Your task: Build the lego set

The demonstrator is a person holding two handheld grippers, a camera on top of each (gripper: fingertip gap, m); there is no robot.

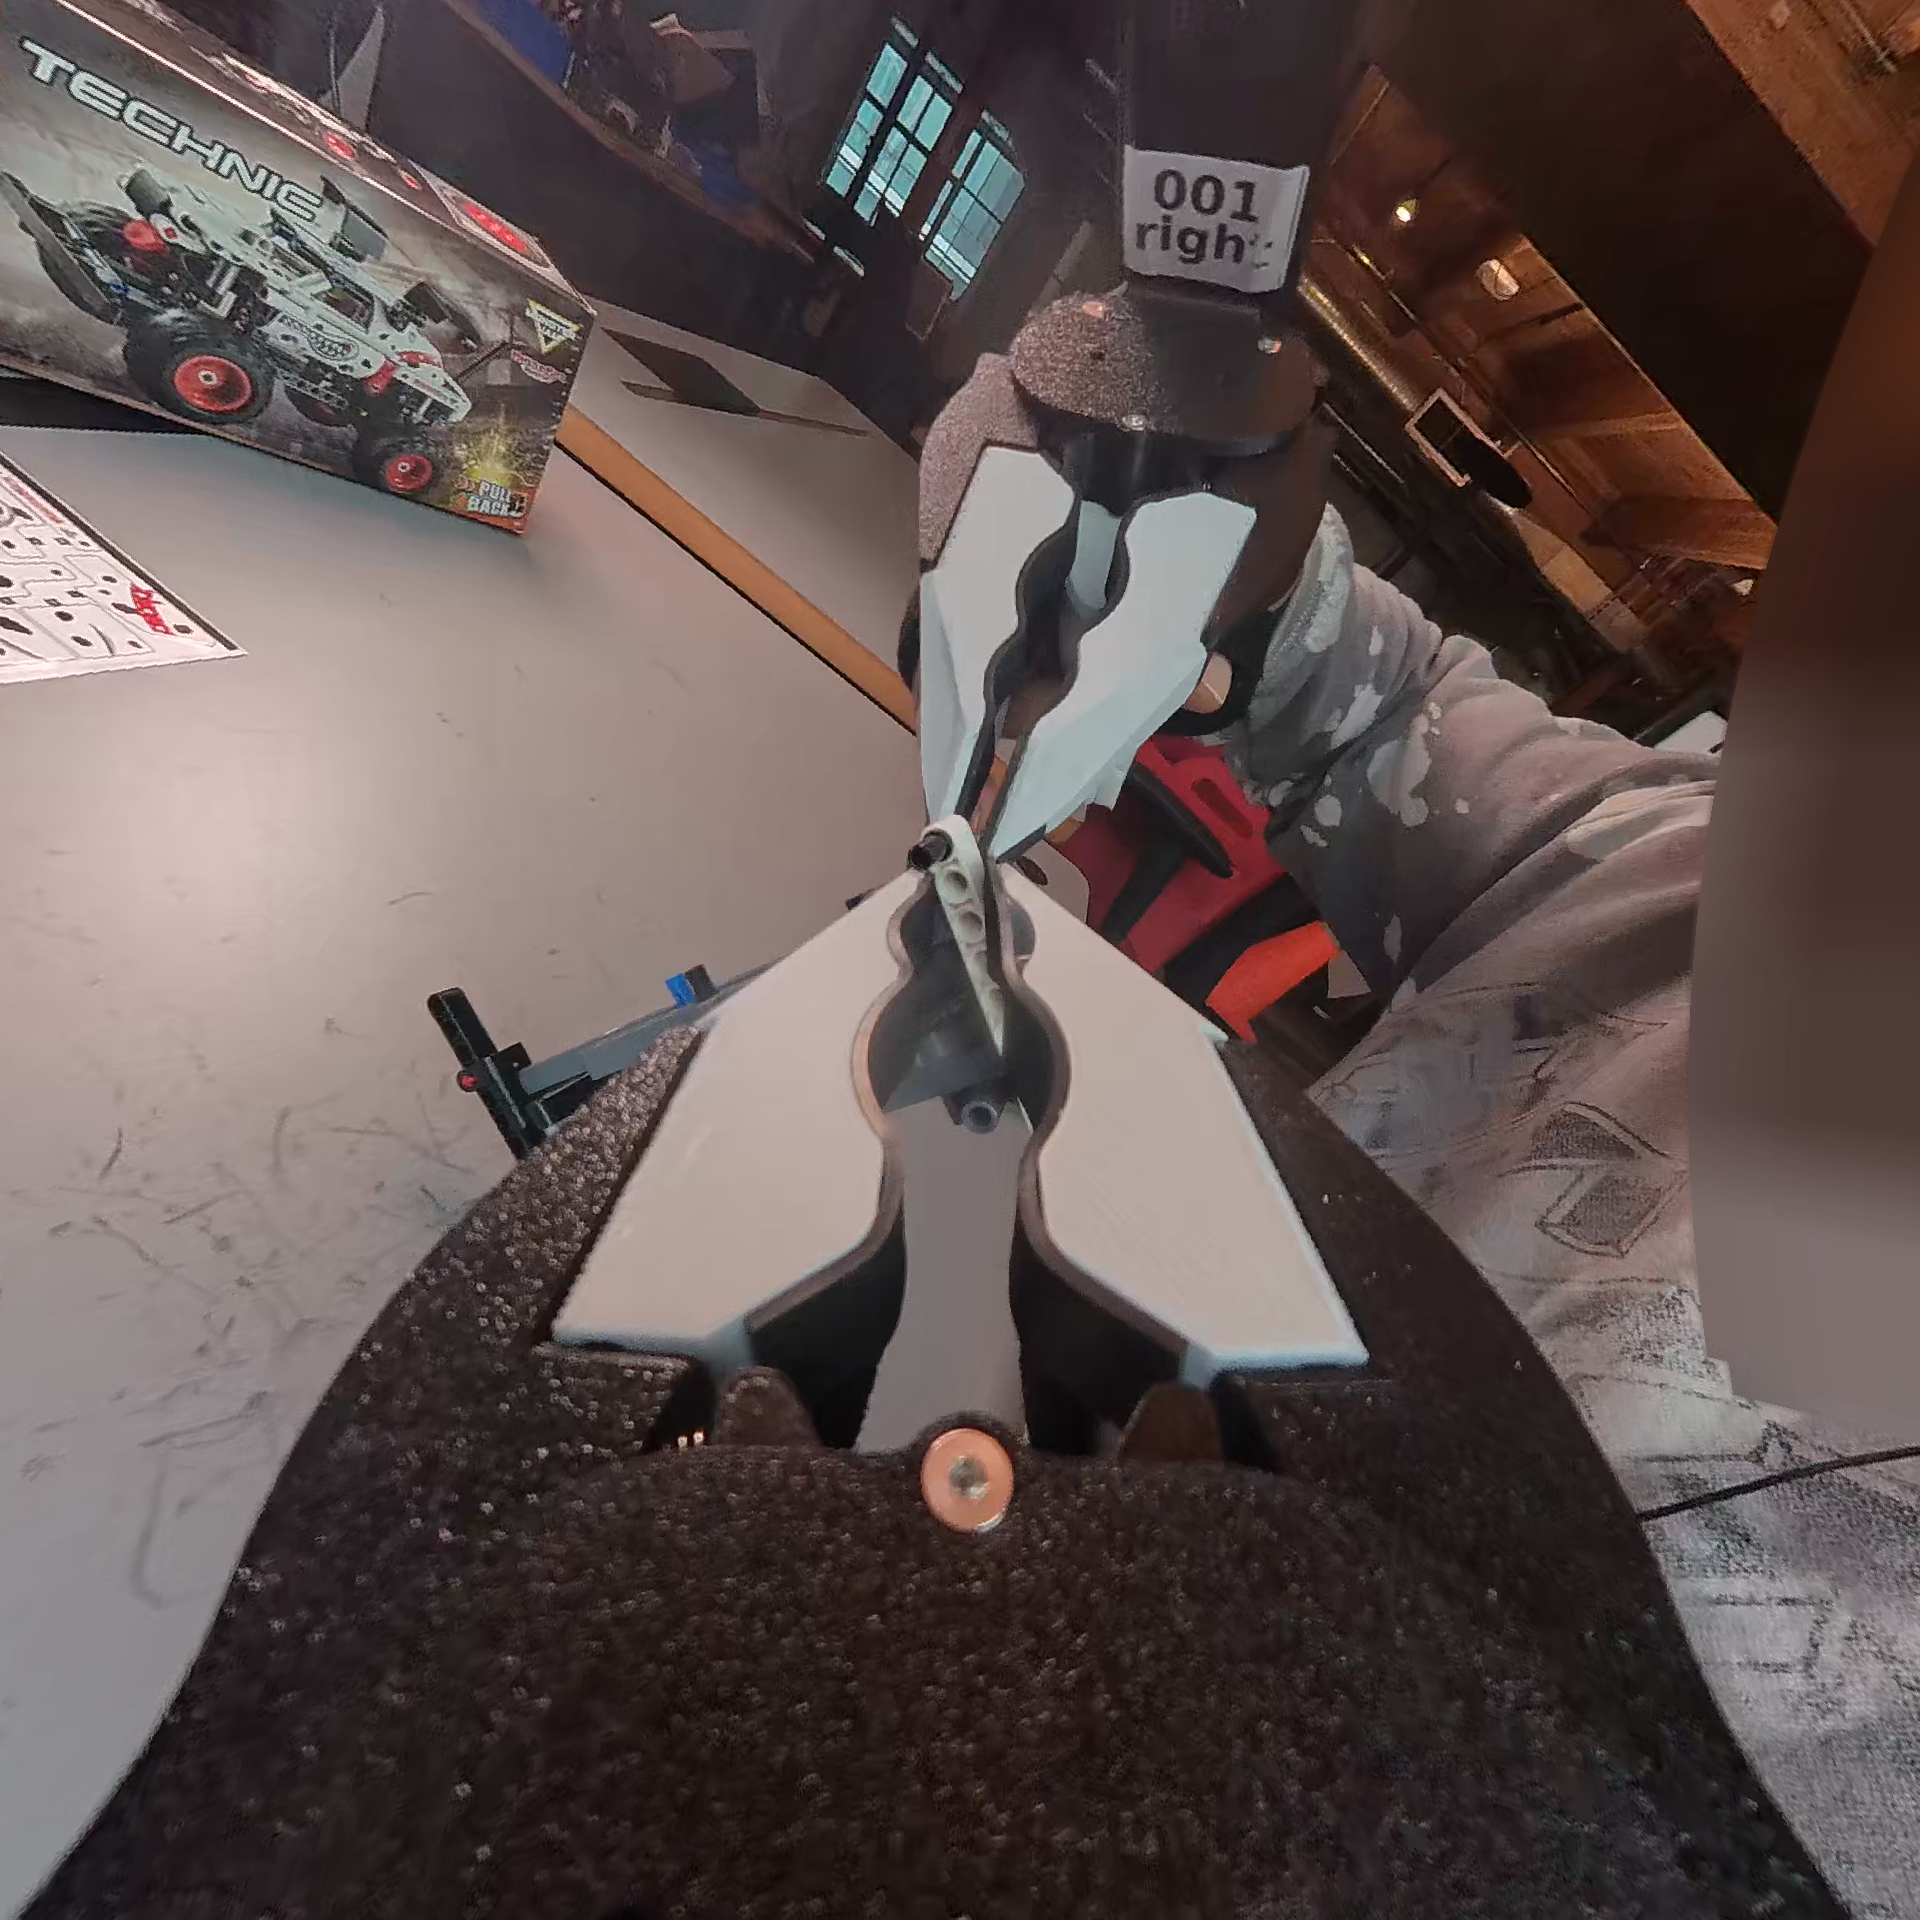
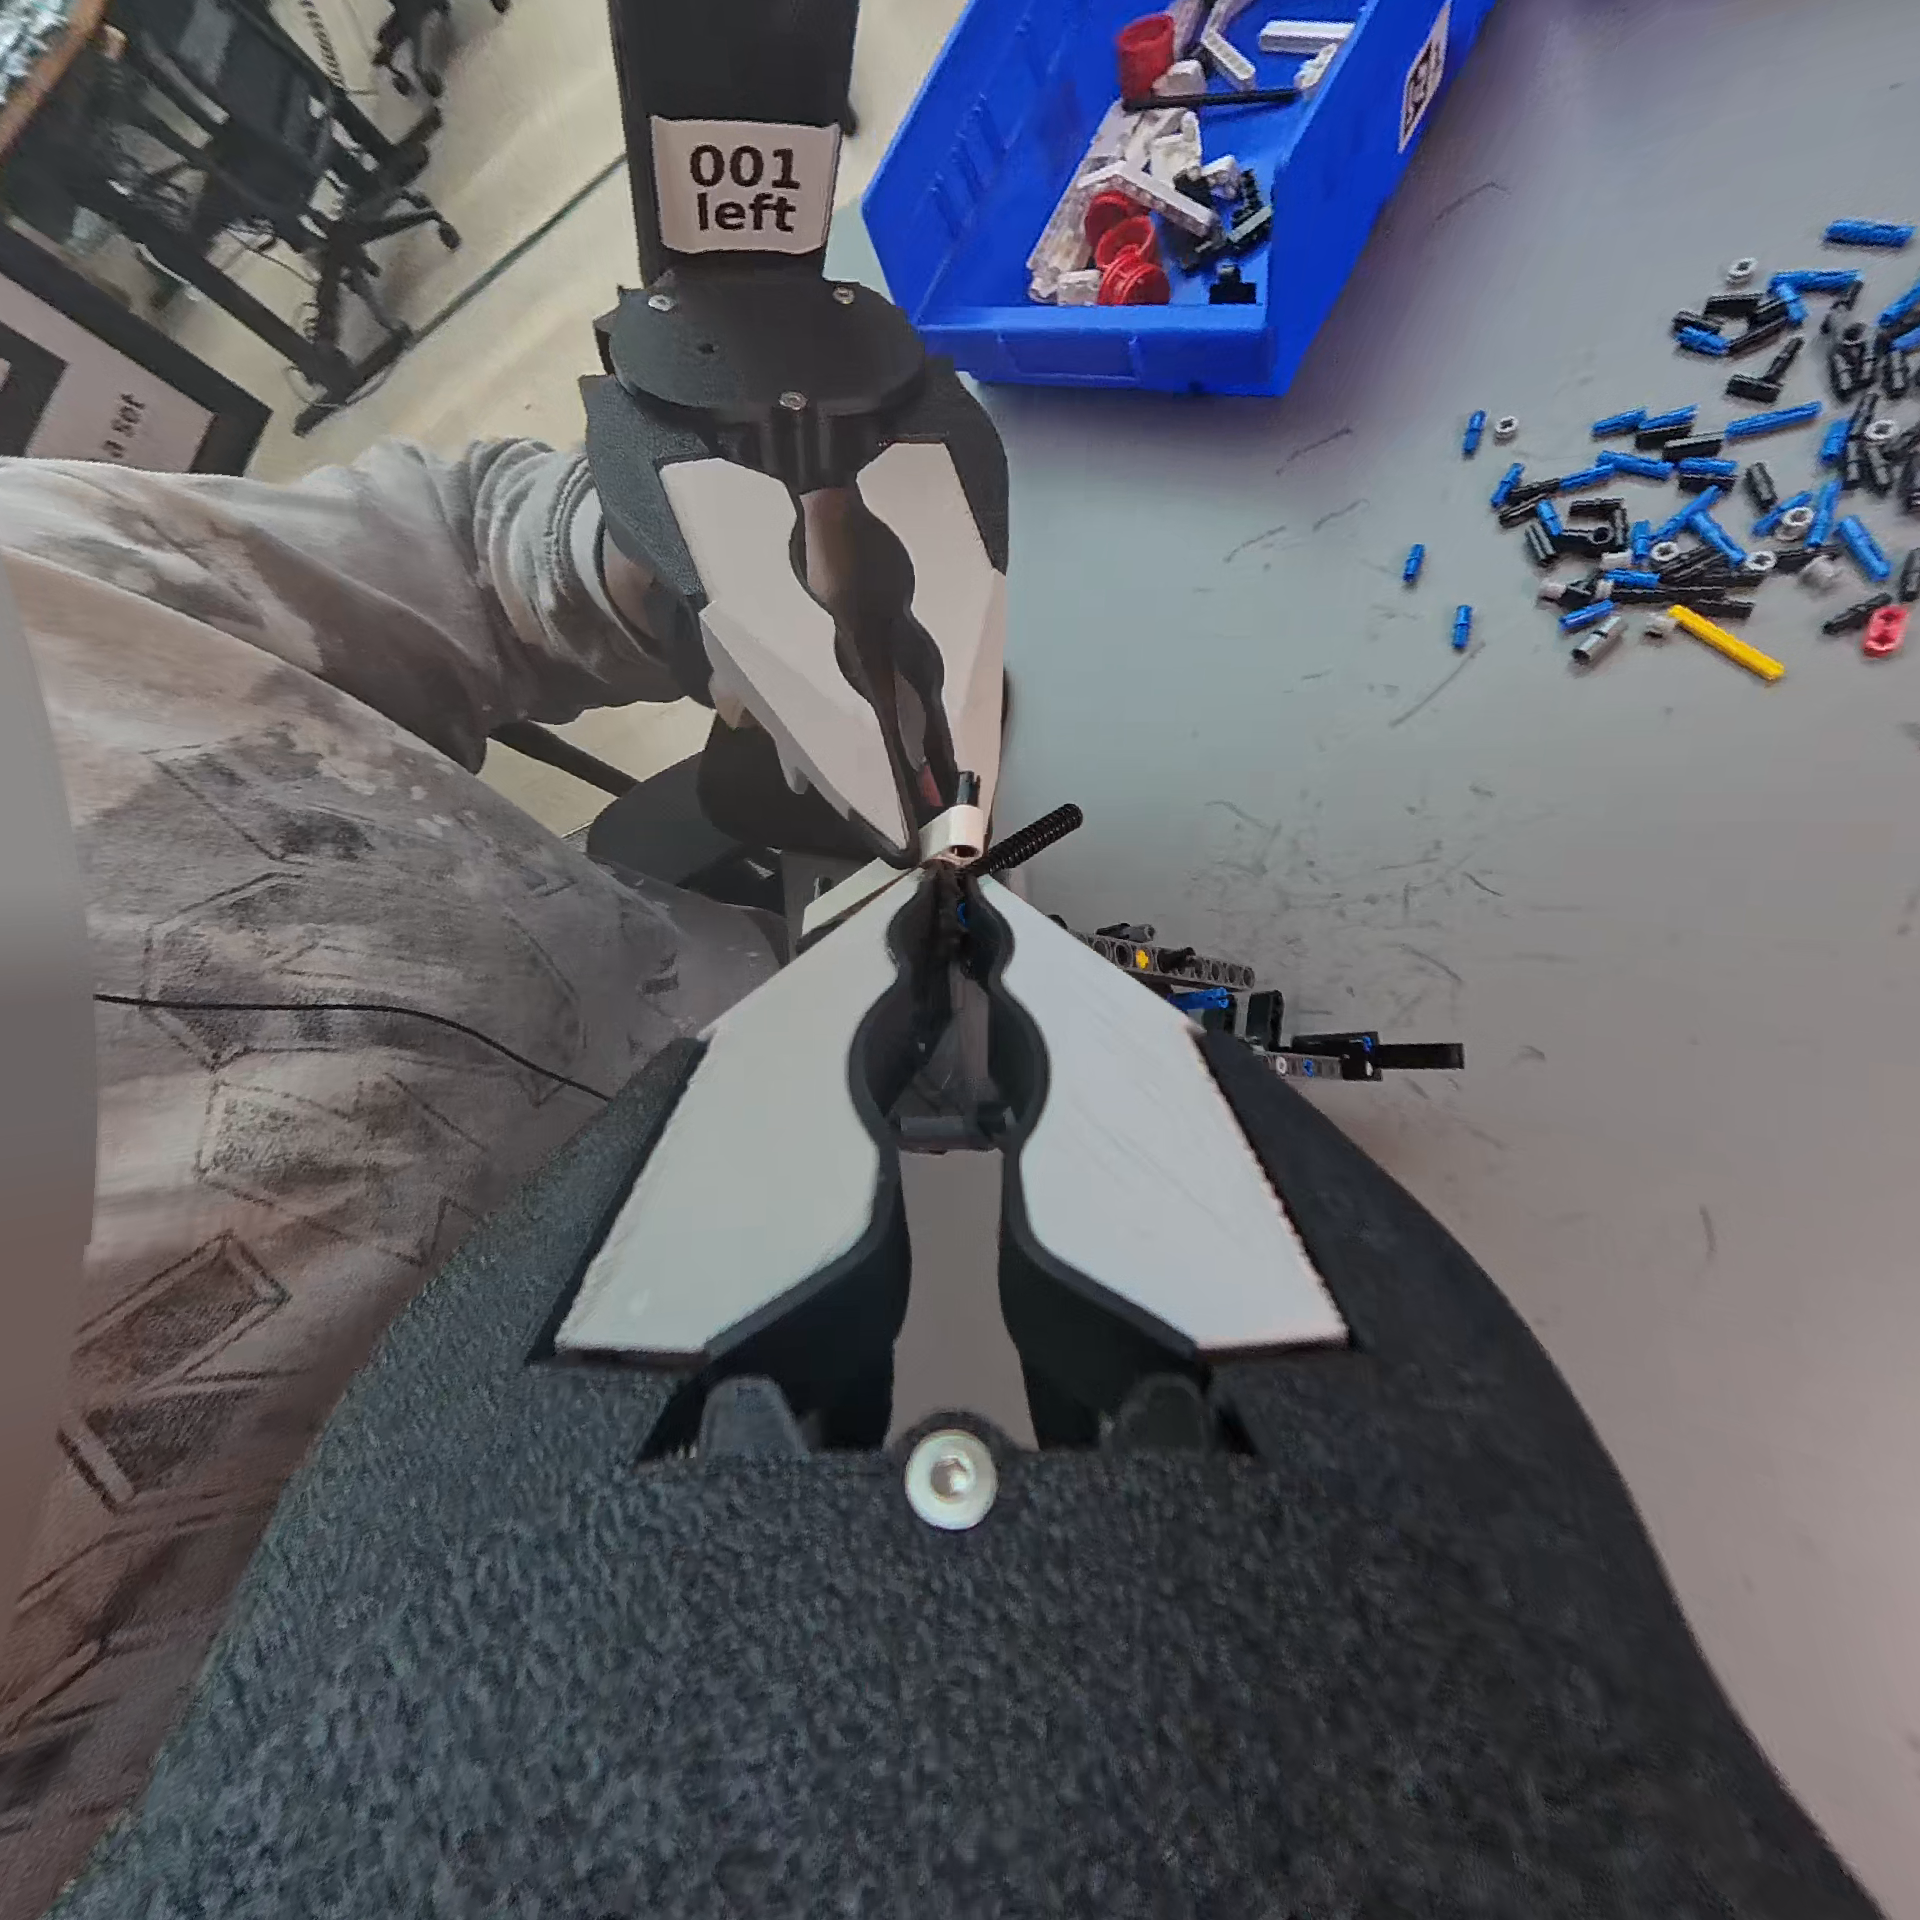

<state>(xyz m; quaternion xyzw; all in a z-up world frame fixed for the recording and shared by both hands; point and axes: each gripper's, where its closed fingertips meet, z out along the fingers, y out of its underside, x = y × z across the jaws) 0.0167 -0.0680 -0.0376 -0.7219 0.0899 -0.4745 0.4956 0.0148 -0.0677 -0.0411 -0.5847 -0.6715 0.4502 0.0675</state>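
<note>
In the left wrist view my left gripper [image 1: 961,899] is shut on a white holed Lego beam [image 1: 971,935], held upright above the grey table [image 1: 312,883]. A short black ribbed rod [image 1: 923,854] sticks out sideways from the beam's top hole. My right gripper [image 1: 987,836] comes in from above, tips together right at that hole. In the right wrist view my right gripper [image 2: 948,878] is shut, with the black ribbed rod [image 2: 1034,836] jutting from its tips. The left gripper [image 2: 935,836] meets it tip to tip, holding the white beam [image 2: 956,831].
A partly built grey and black frame [image 2: 1247,1023] lies on the table below the grippers and also shows in the left wrist view [image 1: 520,1070]. A blue bin [image 2: 1091,343] holds white and red parts. Loose blue and black pins [image 2: 1714,520] lie beyond. The set's box [image 1: 260,281] and a sticker sheet [image 1: 83,582] lie at the far left. Left and right tips are no more than a few centimetres apart.
</note>
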